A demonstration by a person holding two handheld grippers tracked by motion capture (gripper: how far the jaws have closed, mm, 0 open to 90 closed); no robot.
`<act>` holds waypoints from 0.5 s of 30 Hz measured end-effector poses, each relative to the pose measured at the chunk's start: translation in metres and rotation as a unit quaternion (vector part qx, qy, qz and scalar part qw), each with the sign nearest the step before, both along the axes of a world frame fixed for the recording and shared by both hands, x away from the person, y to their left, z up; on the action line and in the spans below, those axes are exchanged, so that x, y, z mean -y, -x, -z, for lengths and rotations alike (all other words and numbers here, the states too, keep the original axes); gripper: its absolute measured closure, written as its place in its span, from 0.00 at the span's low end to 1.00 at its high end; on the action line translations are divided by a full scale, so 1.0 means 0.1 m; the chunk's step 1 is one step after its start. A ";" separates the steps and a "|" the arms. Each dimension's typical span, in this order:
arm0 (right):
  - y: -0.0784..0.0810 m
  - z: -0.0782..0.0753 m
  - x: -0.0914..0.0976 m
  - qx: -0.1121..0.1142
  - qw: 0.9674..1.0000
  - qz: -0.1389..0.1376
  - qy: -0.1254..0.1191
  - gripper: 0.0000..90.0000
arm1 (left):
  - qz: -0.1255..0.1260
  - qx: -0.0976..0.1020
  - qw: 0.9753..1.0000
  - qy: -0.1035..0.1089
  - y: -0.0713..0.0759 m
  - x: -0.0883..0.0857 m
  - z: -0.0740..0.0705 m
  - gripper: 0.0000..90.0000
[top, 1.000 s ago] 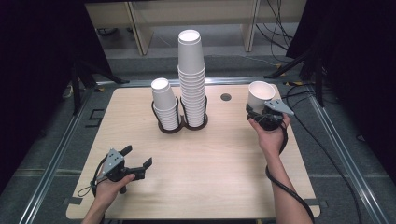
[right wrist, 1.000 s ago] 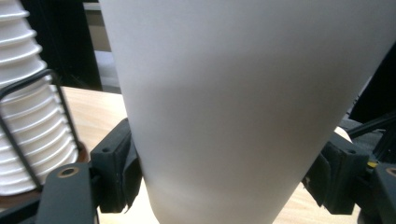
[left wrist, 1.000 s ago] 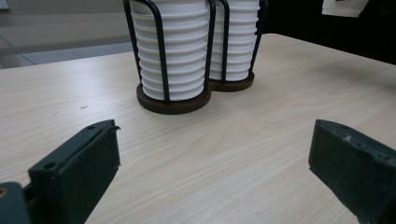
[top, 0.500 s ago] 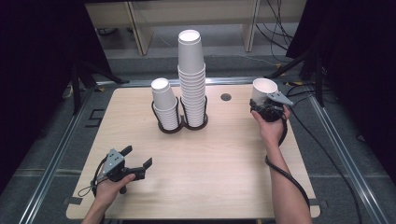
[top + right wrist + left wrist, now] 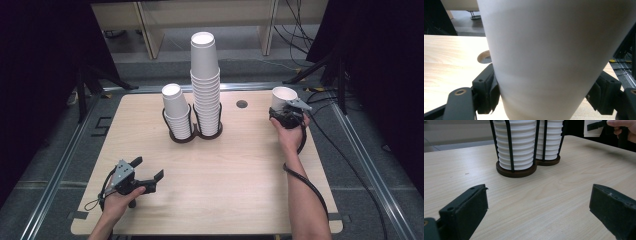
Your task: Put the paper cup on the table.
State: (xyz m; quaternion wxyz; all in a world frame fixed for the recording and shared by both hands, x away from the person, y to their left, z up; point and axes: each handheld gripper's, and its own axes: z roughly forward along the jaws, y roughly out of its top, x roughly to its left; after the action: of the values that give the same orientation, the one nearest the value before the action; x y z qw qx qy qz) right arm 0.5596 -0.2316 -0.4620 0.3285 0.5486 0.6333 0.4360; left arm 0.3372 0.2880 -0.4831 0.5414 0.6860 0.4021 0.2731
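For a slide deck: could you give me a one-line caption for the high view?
Right gripper holds a white paper cup at the table's far right; left gripper rests open.

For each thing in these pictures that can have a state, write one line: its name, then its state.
right gripper: shut on the single cup
single cup: upright, mouth up, held near the table's far right
left gripper: open, empty
tall stack: upright in holder
short stack: upright in holder

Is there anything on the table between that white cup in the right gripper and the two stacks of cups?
Nothing visible. The right gripper holds the cup at the table's right edge, and only bare tabletop lies between it and the cup stacks.
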 end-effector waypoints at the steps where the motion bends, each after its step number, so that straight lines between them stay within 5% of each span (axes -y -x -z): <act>1: 0.02 -0.01 -0.01 -0.019 1.000 0.007 -0.003 0.26 | 0.001 0.005 1.000 0.003 -0.01 0.01 0.01 0.02; 4: 0.01 0.01 -0.03 -0.024 1.000 0.011 -0.008 0.26 | 0.007 0.009 1.000 0.006 -0.01 0.01 0.01 0.02; 5: -0.02 0.03 0.00 -0.012 1.000 0.008 0.015 0.26 | 0.005 0.006 1.000 0.004 -0.01 0.01 0.01 0.02; 8: -0.01 0.05 -0.04 -0.030 0.999 0.021 -0.011 0.26 | 0.007 0.008 1.000 0.006 -0.01 0.01 0.01 0.02; 9: -0.03 0.07 0.01 -0.023 1.000 0.004 0.011 0.26 | 0.007 0.008 1.000 0.006 -0.01 0.01 0.01 0.02; 14: -0.04 0.10 0.01 -0.032 0.999 0.011 0.012 0.26 | 0.008 0.008 1.000 0.006 -0.01 0.02 0.02 0.02; 15: -0.05 0.11 0.02 -0.032 0.999 0.011 0.026 0.26 | 0.007 0.007 1.000 0.005 -0.01 0.02 0.02 0.02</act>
State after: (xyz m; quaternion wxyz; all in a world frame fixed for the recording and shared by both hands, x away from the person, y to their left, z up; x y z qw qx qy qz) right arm 0.5645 -0.2341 -0.4732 0.3269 0.5602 0.6489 0.3979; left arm 0.3383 0.2862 -0.4847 0.5494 0.6843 0.3948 0.2719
